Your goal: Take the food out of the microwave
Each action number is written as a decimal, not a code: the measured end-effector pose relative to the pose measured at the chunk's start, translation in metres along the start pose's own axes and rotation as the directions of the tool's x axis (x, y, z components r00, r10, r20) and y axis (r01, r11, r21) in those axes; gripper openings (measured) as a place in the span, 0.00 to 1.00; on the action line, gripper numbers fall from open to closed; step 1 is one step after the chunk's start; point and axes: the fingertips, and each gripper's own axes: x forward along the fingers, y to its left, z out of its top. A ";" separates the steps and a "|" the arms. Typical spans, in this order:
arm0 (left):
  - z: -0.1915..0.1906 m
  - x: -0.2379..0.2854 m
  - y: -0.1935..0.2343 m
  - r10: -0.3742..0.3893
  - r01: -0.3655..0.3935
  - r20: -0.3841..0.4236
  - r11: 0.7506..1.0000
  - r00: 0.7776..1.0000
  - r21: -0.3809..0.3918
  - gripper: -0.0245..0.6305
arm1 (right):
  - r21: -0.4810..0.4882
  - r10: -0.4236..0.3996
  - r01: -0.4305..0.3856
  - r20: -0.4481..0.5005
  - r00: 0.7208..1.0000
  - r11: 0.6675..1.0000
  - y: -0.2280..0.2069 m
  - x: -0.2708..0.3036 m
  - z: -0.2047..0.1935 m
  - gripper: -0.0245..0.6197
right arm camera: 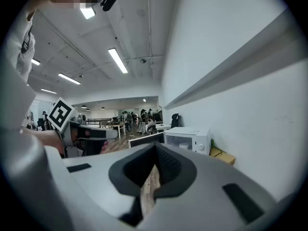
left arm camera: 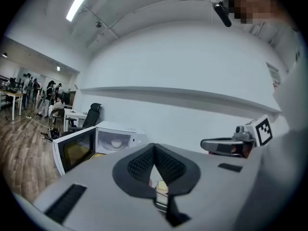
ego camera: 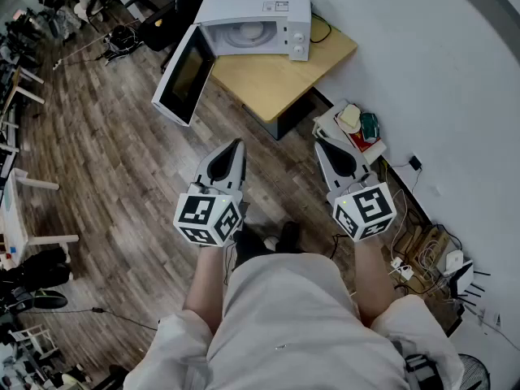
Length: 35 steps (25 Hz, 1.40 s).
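A white microwave [ego camera: 253,16] stands on a wooden table [ego camera: 276,75] against the wall, its door [ego camera: 185,75] swung open to the left. Inside sits a white dish of food [ego camera: 248,32], also visible in the left gripper view as a pale dish of food [left arm camera: 115,143]. My left gripper [ego camera: 237,144] and right gripper [ego camera: 320,144] are held side by side over the floor, well short of the table, both pointing toward it. Both are shut with nothing between the jaws. The right gripper view shows the microwave [right arm camera: 188,139] far ahead.
A low shelf with small items [ego camera: 358,128] stands by the wall right of the table. Cables and a power strip [ego camera: 429,254] lie on the floor at right. White desks [ego camera: 20,210] line the left; an office chair [ego camera: 162,21] stands behind the microwave door.
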 end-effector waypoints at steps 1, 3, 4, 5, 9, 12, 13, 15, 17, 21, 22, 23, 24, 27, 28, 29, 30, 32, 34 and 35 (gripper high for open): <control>0.000 -0.002 -0.001 -0.008 0.008 0.001 1.000 1.000 0.004 0.05 | -0.007 -0.006 0.006 0.001 1.000 1.000 0.002 -0.001 0.001 0.04; 0.000 -0.005 -0.002 -0.018 0.018 0.003 1.000 1.000 0.011 0.05 | -0.017 -0.013 0.013 0.000 1.000 1.000 0.007 -0.004 0.001 0.04; -0.001 -0.006 -0.002 -0.017 0.017 0.000 1.000 1.000 0.017 0.05 | -0.020 -0.012 0.012 -0.002 1.000 1.000 0.009 -0.004 0.001 0.04; -0.002 -0.008 -0.002 -0.012 0.012 -0.004 1.000 1.000 0.027 0.05 | -0.023 -0.010 0.010 -0.004 1.000 1.000 0.012 -0.005 0.000 0.04; -0.009 -0.014 -0.003 0.012 -0.011 -0.021 0.998 1.000 0.060 0.05 | -0.038 -0.001 0.001 -0.014 1.000 0.999 0.017 -0.007 0.000 0.04; -0.010 -0.017 -0.004 0.008 -0.008 -0.010 0.999 1.000 0.047 0.05 | -0.050 0.000 -0.001 -0.010 1.000 0.999 0.018 -0.008 0.001 0.04; -0.010 -0.017 -0.004 0.006 -0.006 -0.005 0.999 1.000 0.042 0.05 | -0.049 -0.003 0.003 -0.004 1.000 0.999 0.017 -0.008 0.001 0.04; -0.011 -0.018 -0.004 0.009 -0.009 0.002 0.999 1.000 0.036 0.05 | -0.036 -0.003 0.003 0.007 1.000 0.999 0.017 -0.009 0.001 0.04; -0.011 -0.019 -0.003 0.017 -0.017 0.002 0.999 1.000 0.048 0.05 | -0.029 0.012 -0.011 0.010 1.000 1.000 0.020 -0.007 0.001 0.04; -0.011 -0.014 0.002 0.007 -0.007 0.002 0.999 1.000 0.048 0.05 | -0.049 0.021 -0.021 -0.001 1.000 0.999 0.023 0.002 0.002 0.04; -0.011 -0.011 0.006 0.006 -0.006 0.002 0.999 1.000 0.044 0.05 | -0.050 0.020 -0.020 -0.003 1.000 0.999 0.022 0.007 0.002 0.04; -0.011 -0.009 0.010 0.006 -0.006 0.001 0.999 1.000 0.040 0.05 | -0.051 0.019 -0.019 -0.005 1.000 0.999 0.021 0.011 0.002 0.04; -0.012 -0.006 0.015 0.005 -0.005 0.000 0.999 1.000 0.035 0.05 | -0.052 0.018 -0.018 -0.008 1.000 0.998 0.021 0.016 0.003 0.04; -0.011 0.004 0.026 -0.002 0.002 -0.004 1.000 1.000 0.026 0.05 | -0.059 0.014 -0.015 -0.020 1.000 0.998 0.019 0.028 0.005 0.04; -0.009 0.008 0.030 -0.006 0.006 -0.005 1.000 1.000 0.026 0.05 | -0.063 0.010 -0.012 -0.025 1.000 0.998 0.018 0.033 0.006 0.04; -0.007 0.012 0.034 -0.010 0.010 -0.004 1.000 1.000 0.026 0.05 | -0.066 0.004 -0.006 -0.029 1.000 0.998 0.015 0.039 0.008 0.04; -0.005 0.016 0.038 -0.014 0.014 -0.004 1.000 1.000 0.028 0.05 | -0.067 -0.002 0.000 -0.031 1.000 0.998 0.013 0.044 0.010 0.04; -0.001 0.024 0.047 -0.023 0.023 -0.002 0.999 1.000 0.031 0.05 | -0.064 -0.011 0.009 -0.030 0.999 0.998 0.010 0.056 0.014 0.04; 0.003 0.033 0.057 -0.035 0.034 0.000 0.999 0.999 0.033 0.05 | -0.063 -0.016 0.014 -0.029 0.999 0.998 0.007 0.069 0.018 0.05; 0.006 0.037 0.062 -0.042 0.041 0.002 0.999 0.999 0.034 0.05 | -0.063 -0.018 0.016 -0.029 0.999 0.998 0.006 0.076 0.020 0.05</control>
